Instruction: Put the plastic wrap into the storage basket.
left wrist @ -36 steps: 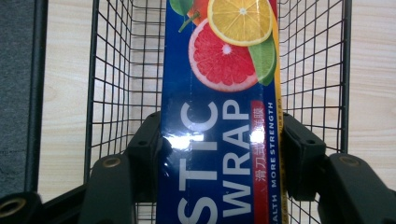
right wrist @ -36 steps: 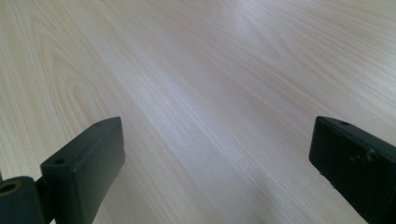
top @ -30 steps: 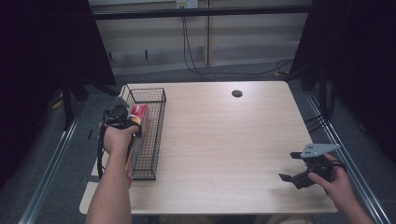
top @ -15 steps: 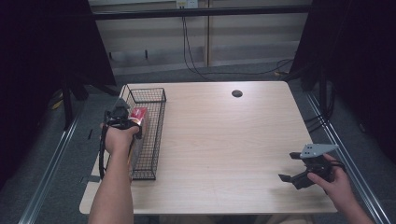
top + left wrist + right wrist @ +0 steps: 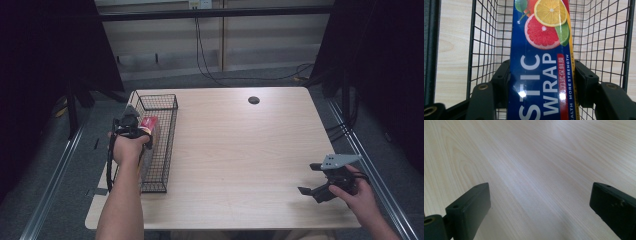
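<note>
Blue plastic-wrap box [image 5: 541, 70], lengthwise along the wire basket [image 5: 165, 150], clamped in left gripper [image 5: 541, 82].

The blue plastic-wrap box [image 5: 541, 62] runs off top and bottom edges inside the black wire basket [image 5: 481, 37], its lettering clipped to "STIC WRAP".

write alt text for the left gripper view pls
The left gripper clamps a blue plastic wrap box printed with citrus slices, one black jaw on each side. Behind it are the black wire basket and the pale wooden table.
</note>
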`<action>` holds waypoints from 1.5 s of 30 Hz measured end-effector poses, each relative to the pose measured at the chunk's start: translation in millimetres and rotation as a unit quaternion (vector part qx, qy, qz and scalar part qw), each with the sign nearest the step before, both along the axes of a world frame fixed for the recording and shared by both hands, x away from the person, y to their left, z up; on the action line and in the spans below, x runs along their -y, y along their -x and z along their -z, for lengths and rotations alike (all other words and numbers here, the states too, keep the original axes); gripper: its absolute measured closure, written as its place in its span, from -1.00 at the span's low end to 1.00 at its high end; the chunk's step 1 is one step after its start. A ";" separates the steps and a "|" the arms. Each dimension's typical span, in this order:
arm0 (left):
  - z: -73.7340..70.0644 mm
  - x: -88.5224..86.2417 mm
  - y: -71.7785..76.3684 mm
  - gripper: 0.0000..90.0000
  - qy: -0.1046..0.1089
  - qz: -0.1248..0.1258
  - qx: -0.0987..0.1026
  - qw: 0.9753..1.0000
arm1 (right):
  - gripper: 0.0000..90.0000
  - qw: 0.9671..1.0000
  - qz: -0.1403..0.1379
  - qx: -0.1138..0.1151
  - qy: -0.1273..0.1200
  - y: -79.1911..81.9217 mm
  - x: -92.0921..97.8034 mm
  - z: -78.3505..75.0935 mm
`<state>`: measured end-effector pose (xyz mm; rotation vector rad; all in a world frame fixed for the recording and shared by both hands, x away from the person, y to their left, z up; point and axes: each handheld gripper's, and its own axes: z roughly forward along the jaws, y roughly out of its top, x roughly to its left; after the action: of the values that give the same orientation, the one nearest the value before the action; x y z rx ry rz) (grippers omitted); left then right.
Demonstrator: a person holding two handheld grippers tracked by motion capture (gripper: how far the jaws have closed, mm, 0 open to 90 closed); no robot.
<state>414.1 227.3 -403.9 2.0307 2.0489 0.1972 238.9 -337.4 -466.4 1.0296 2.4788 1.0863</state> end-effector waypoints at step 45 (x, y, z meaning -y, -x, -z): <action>-25.8 2.5 7.8 -0.68 0.018 0.040 0.045 0.998 | -0.93 1.000 -0.002 0.004 0.001 -0.9 -4.1 -4.1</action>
<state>406.3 224.8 -378.0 2.0402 1.8996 0.2297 239.8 -333.3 -462.3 1.0170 2.4763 1.0869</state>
